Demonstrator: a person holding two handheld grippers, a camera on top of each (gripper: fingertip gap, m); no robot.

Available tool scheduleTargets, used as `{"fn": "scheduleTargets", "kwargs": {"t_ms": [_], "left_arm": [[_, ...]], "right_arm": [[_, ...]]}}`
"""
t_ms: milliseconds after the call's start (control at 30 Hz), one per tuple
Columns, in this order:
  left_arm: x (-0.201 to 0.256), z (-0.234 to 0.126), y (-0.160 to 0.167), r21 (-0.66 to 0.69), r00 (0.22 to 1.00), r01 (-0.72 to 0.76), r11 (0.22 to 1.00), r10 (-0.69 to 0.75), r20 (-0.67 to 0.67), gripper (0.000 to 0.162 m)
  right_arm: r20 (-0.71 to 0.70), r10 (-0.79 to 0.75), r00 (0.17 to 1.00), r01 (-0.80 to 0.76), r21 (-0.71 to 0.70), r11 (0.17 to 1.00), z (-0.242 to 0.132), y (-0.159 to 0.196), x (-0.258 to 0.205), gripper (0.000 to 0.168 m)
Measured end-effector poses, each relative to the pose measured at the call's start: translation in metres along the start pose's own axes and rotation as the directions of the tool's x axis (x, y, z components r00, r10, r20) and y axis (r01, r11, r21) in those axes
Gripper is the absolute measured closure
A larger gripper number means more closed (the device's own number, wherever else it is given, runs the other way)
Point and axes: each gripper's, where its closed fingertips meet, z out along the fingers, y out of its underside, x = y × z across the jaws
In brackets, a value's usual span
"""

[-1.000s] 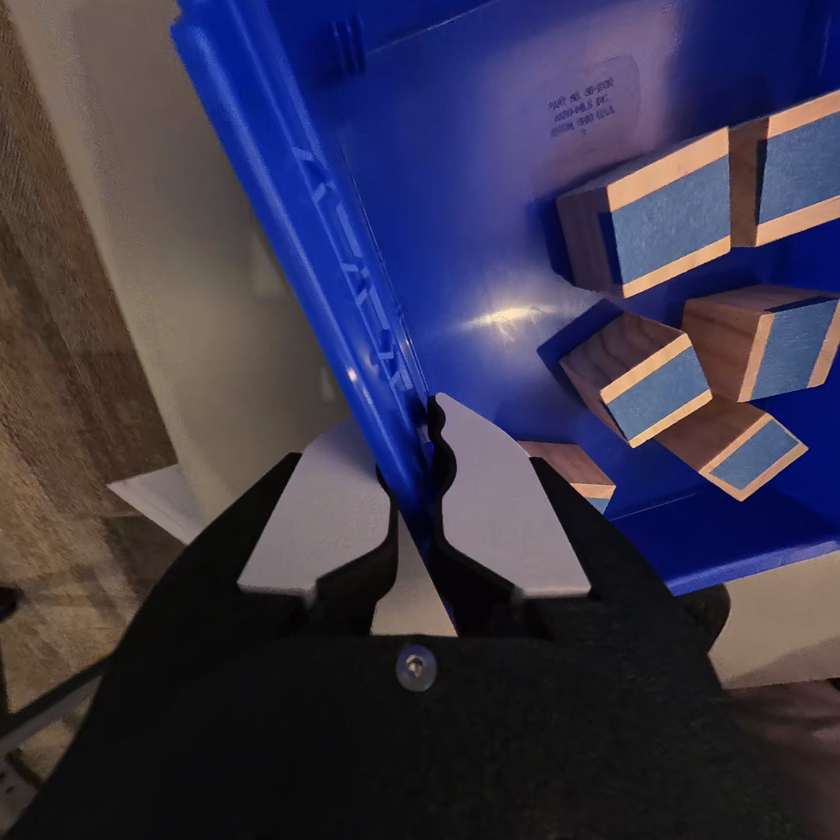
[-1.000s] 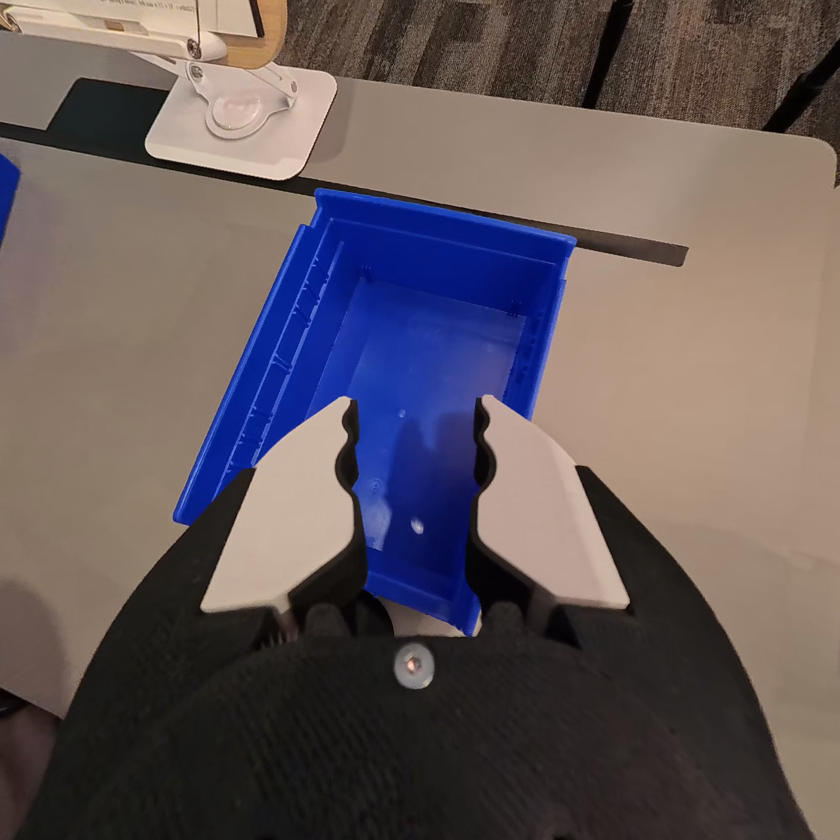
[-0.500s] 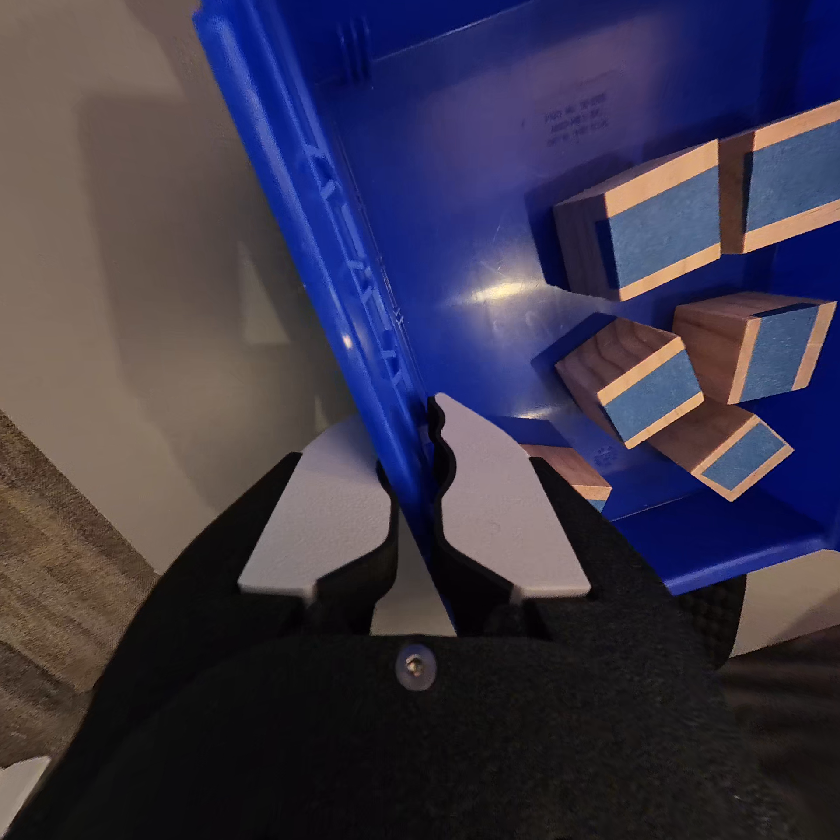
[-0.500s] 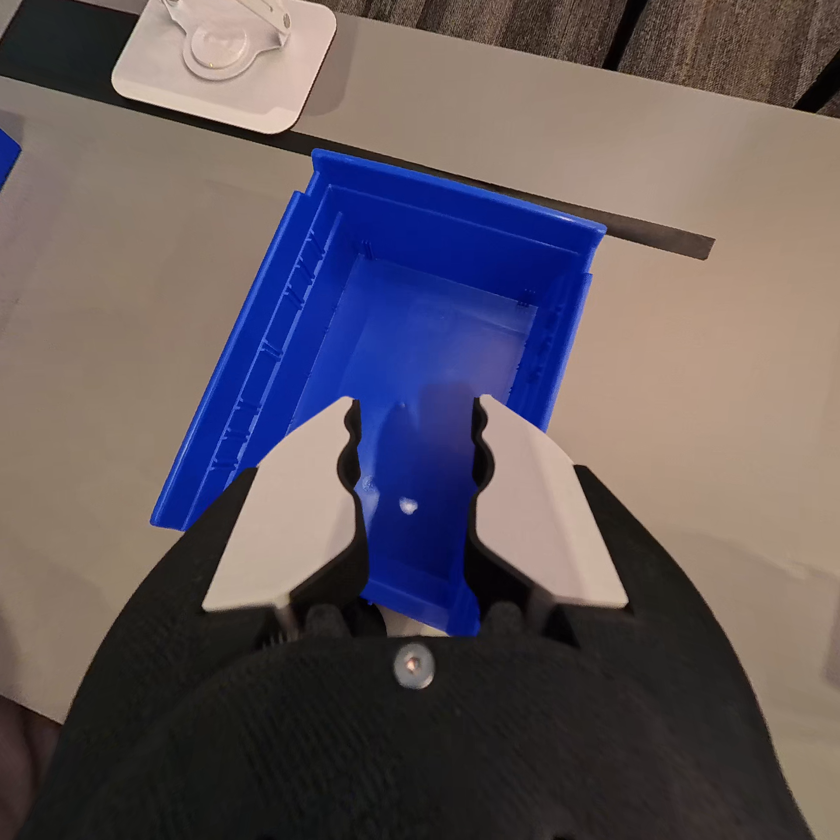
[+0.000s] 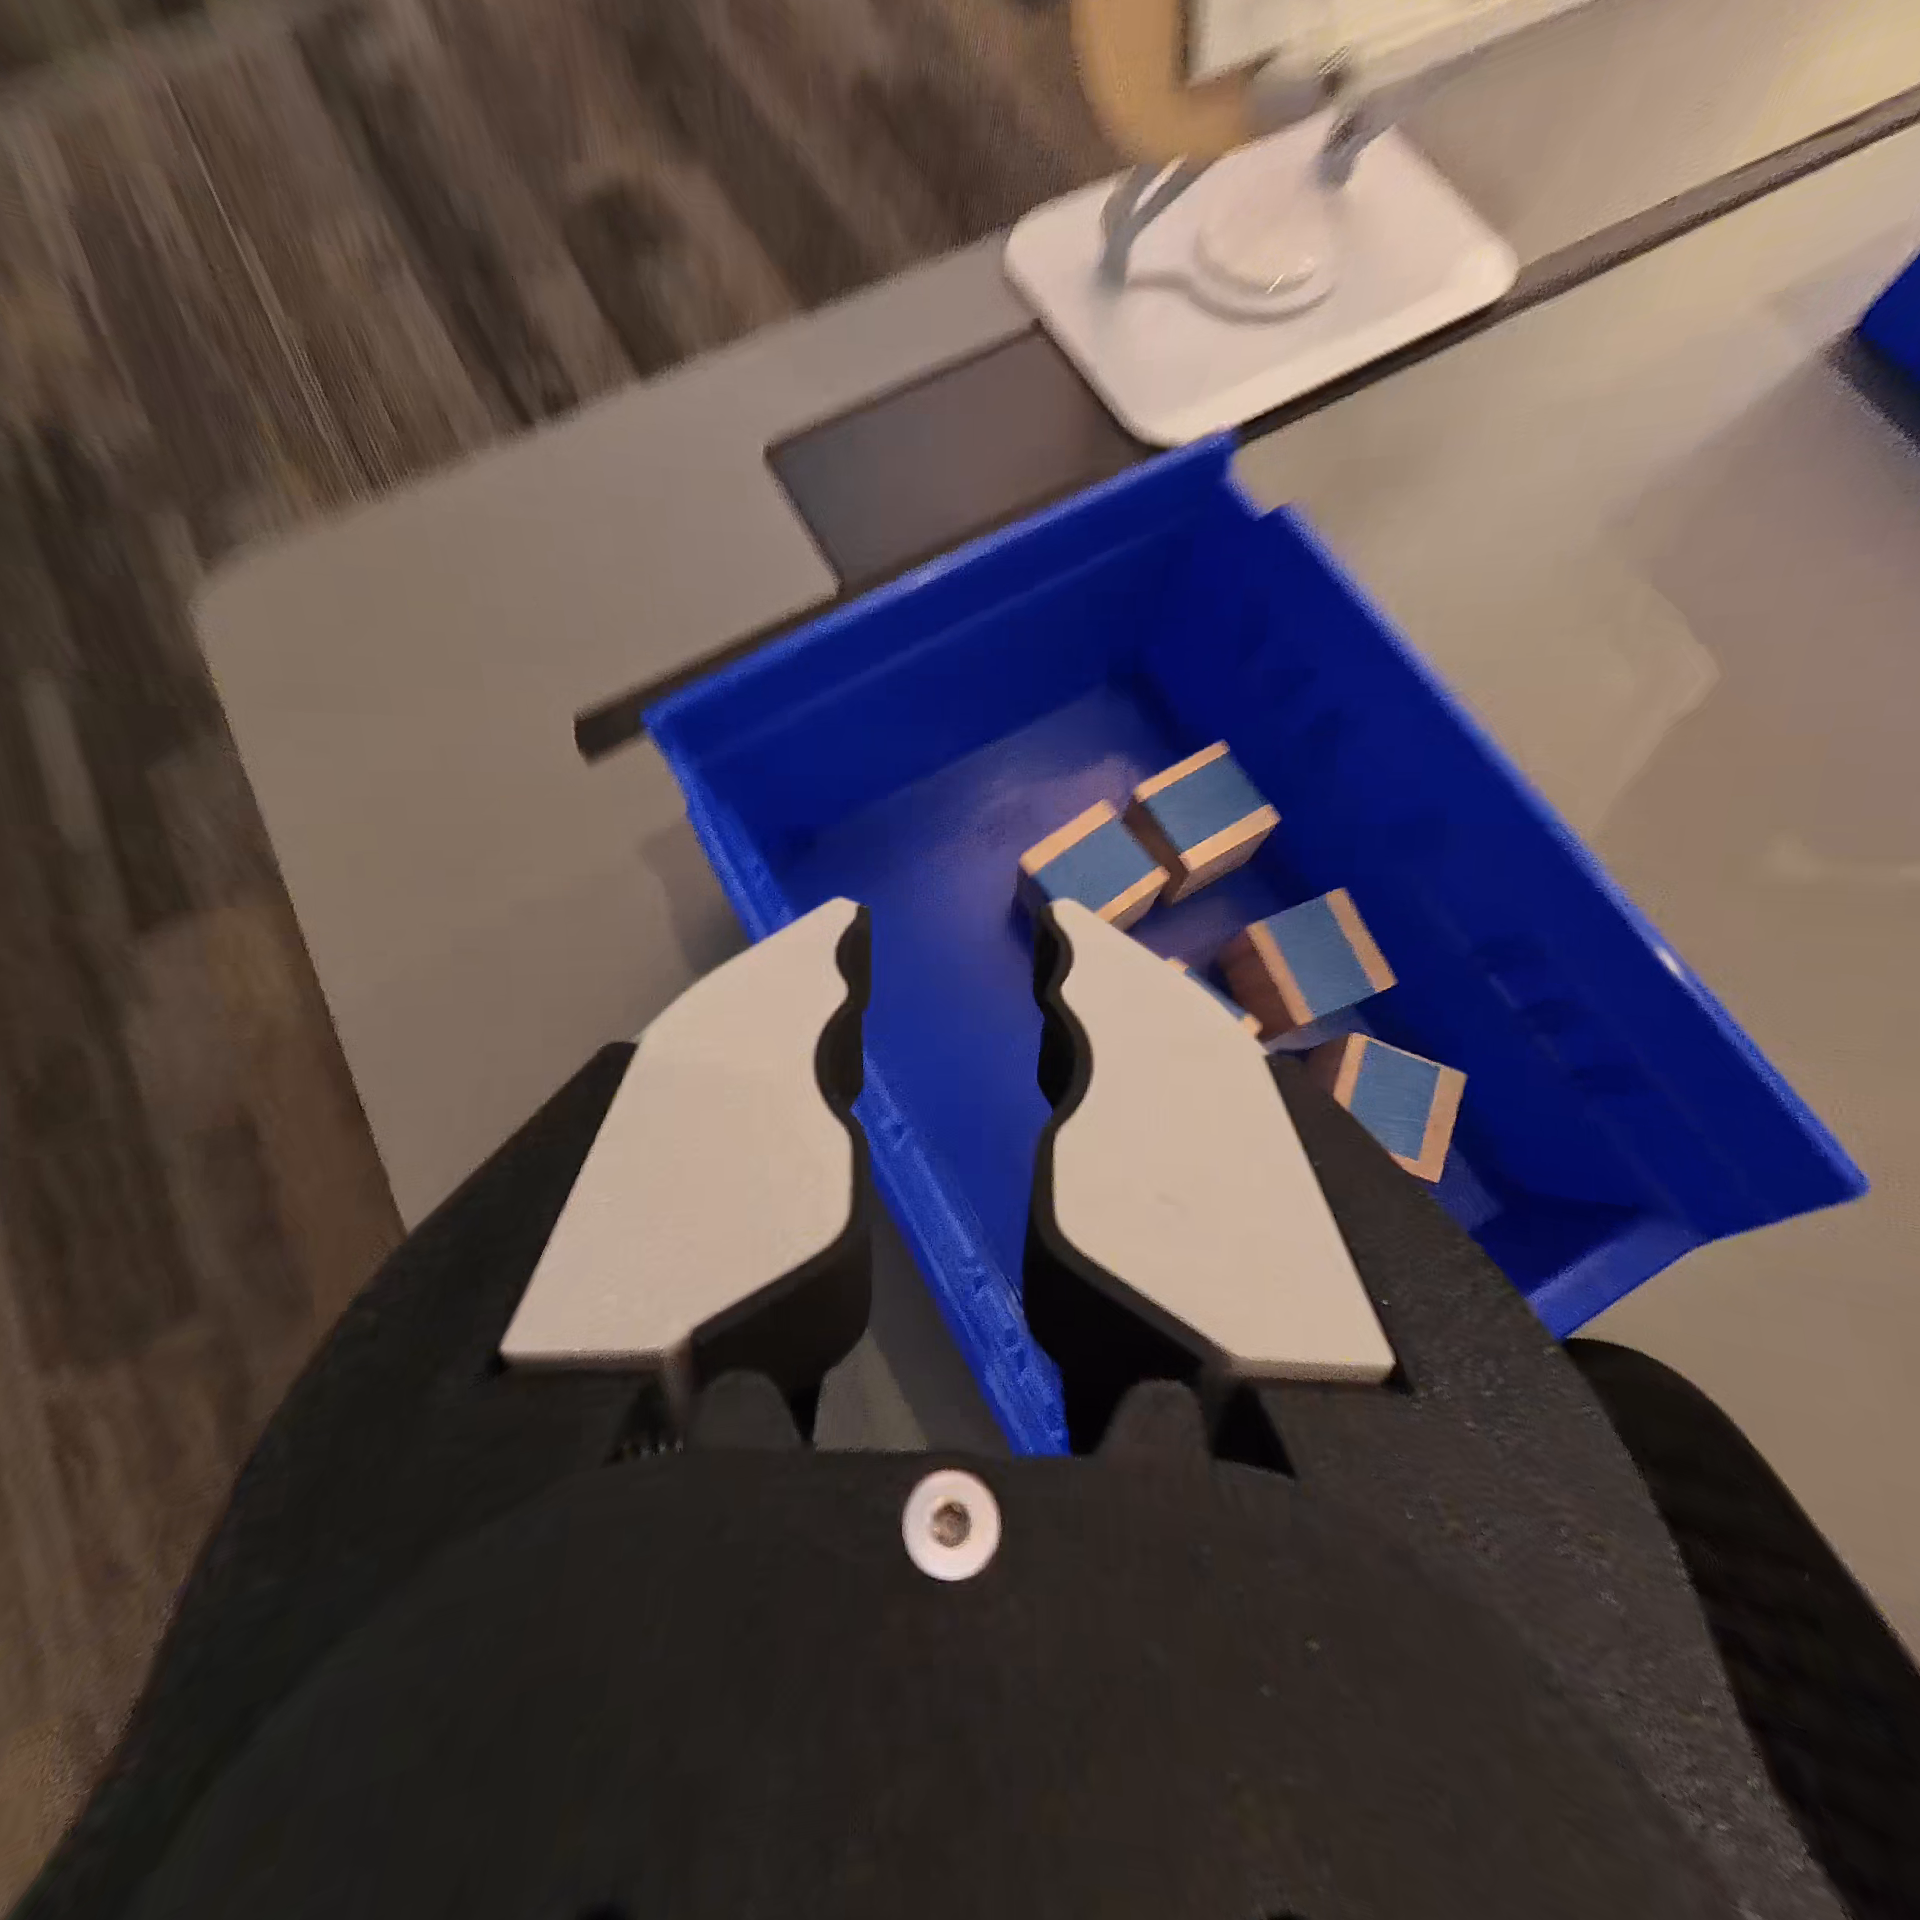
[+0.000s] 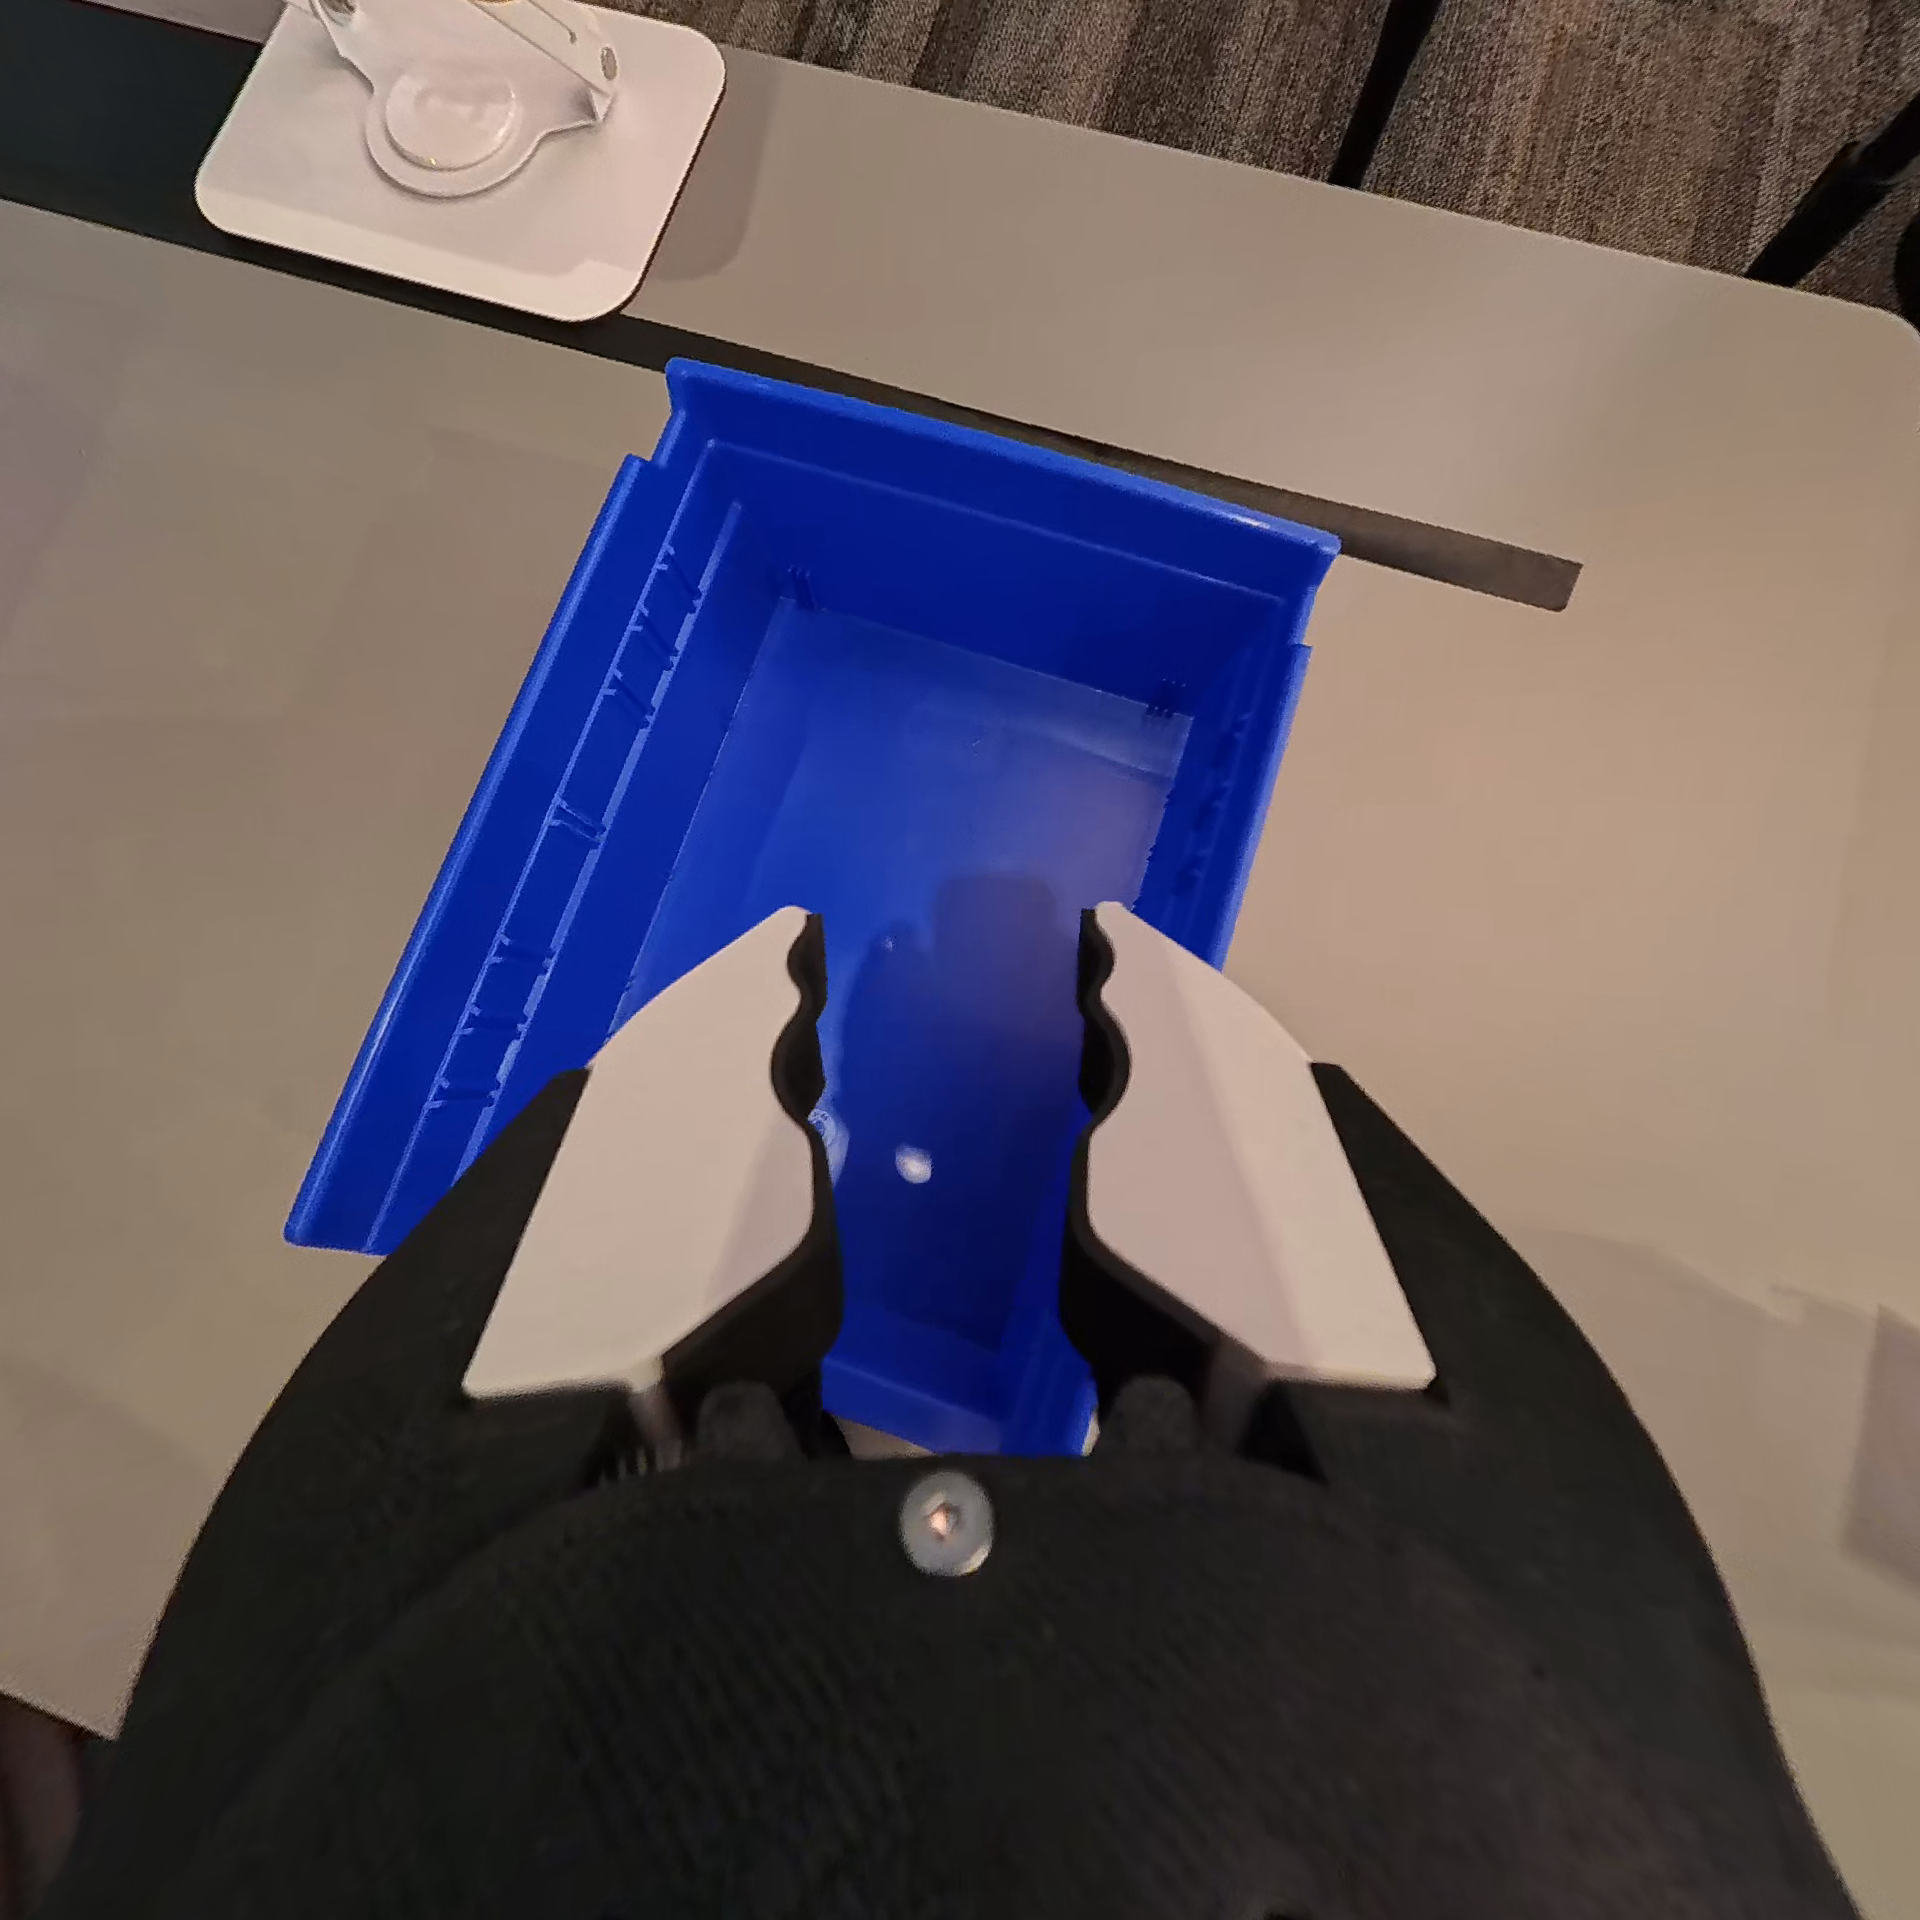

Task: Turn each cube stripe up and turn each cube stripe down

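Note:
In the left wrist view a blue bin (image 5: 1507, 831) stands on the grey table and holds several wooden cubes, each with a blue stripe facing up or sideways, such as these (image 5: 1205, 816) (image 5: 1096, 878) (image 5: 1314, 951). My left gripper (image 5: 948, 920) is open. The bin's near left wall runs between its fingers, and the pads do not press on it. In the right wrist view my right gripper (image 6: 951, 920) is open and holds nothing, hovering over a second blue bin (image 6: 540, 862) that has no cubes in it.
A white stand base sits at the table's far side (image 5: 1262, 301) (image 6: 457, 156). A dark strip (image 6: 1455, 561) runs across the table behind the bins. The edge of another blue bin (image 5: 1896, 322) shows at the right. Carpeted floor lies beyond the table's edge.
My left gripper was shut on the bin's wall. It has opened, let the wall go and drawn back. The left view is blurred by motion. My right gripper shifted slightly over the bin without cubes.

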Motion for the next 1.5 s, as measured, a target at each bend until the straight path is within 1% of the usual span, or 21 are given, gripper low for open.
{"fn": "scheduleTargets", "kwargs": {"t_ms": [67, 133, 267, 367, 467, 533, 700, 800, 900, 1067, 1167, 1233, 1267, 1333, 1400, 1467, 1500], "left_arm": [[0.027, -0.014, -0.012, 0.086, 0.994, -0.109, 0.990, 0.109, 0.006, 0.129], [0.059, -0.017, -0.010, 0.117, 0.982, -0.183, 0.976, 0.187, -0.029, 0.123], [0.116, -0.001, 0.021, 0.043, 0.947, -0.267, 0.963, 0.271, -0.171, 0.120], [0.141, 0.021, 0.054, -0.078, 0.926, -0.325, 0.942, 0.301, -0.228, 0.116], [0.143, 0.042, 0.086, -0.218, 0.904, -0.417, 0.883, 0.377, -0.202, 0.111], [0.144, 0.053, 0.099, -0.276, 0.902, -0.427, 0.861, 0.382, -0.203, 0.108], [0.142, 0.070, 0.114, -0.363, 0.898, -0.438, 0.823, 0.387, -0.208, 0.109], [0.144, 0.076, 0.121, -0.401, 0.906, -0.421, 0.814, 0.354, -0.233, 0.116], [0.141, 0.080, 0.132, -0.471, 0.907, -0.420, 0.776, 0.341, -0.247, 0.116], [0.139, 0.087, 0.140, -0.502, 0.899, -0.437, 0.746, 0.366, -0.239, 0.115], [0.135, 0.086, 0.141, -0.524, 0.902, -0.430, 0.735, 0.367, -0.226, 0.115], [0.123, 0.080, 0.139, -0.547, 0.892, -0.441, 0.712, 0.414, -0.181, 0.115], [0.118, 0.075, 0.135, -0.544, 0.889, -0.443, 0.713, 0.430, -0.160, 0.115], [0.116, 0.063, 0.118, -0.492, 0.904, -0.416, 0.764, 0.408, -0.130, 0.115], [0.121, 0.046, 0.091, -0.390, 0.929, -0.368, 0.844, 0.352, -0.116, 0.116], [0.133, 0.029, 0.055, -0.239, 0.954, -0.293, 0.926, 0.267, -0.134, 0.116], [0.145, 0.020, 0.034, -0.143, 0.961, -0.240, 0.960, 0.214, -0.173, 0.116]], "right_arm": [[-0.002, -0.001, 1.000, 0.001, 0.000, 1.000, 0.001, 0.000, 0.000, 0.120], [-0.002, -0.006, 1.000, 0.006, -0.006, 1.000, 0.002, 0.001, 0.000, 0.120], [-0.008, -0.011, 1.000, 0.011, -0.021, 1.000, 0.005, 0.003, 0.002, 0.120], [-0.003, -0.019, 1.000, 0.019, -0.026, 0.999, 0.006, 0.004, 0.000, 0.120], [-0.003, -0.023, 1.000, 0.023, -0.036, 0.999, 0.008, 0.006, 0.000, 0.120], [-0.003, -0.030, 1.000, 0.030, -0.044, 0.999, 0.010, 0.007, -0.001, 0.120], [-0.003, -0.046, 0.999, 0.046, -0.069, 0.997, 0.012, 0.010, -0.002, 0.120], [-0.005, -0.056, 0.998, 0.055, -0.087, 0.995, 0.014, 0.013, -0.002, 0.120], [-0.003, -0.063, 0.998, 0.063, -0.106, 0.992, 0.016, 0.016, -0.002, 0.119], [0.006, -0.067, 0.998, 0.068, -0.128, 0.989, 0.020, 0.019, -0.002, 0.120], [0.004, -0.071, 0.997, 0.071, -0.136, 0.988, 0.022, 0.019, -0.002, 0.120], [-0.003, -0.080, 0.997, 0.080, -0.126, 0.989, 0.021, 0.017, -0.002, 0.121], [-0.007, -0.086, 0.996, 0.085, -0.114, 0.990, 0.020, 0.014, -0.003, 0.121], [-0.012, -0.097, 0.995, 0.096, -0.083, 0.992, 0.016, 0.007, -0.006, 0.123], [-0.026, -0.127, 0.992, 0.126, -0.036, 0.991, 0.011, -0.004, -0.012, 0.123], [-0.032, -0.177, 0.984, 0.178, 0.050, 0.983, 0.002, -0.022, -0.028, 0.124], [-0.027, -0.217, 0.976, 0.219, 0.114, 0.969, -0.003, -0.035, -0.041, 0.124]]}}
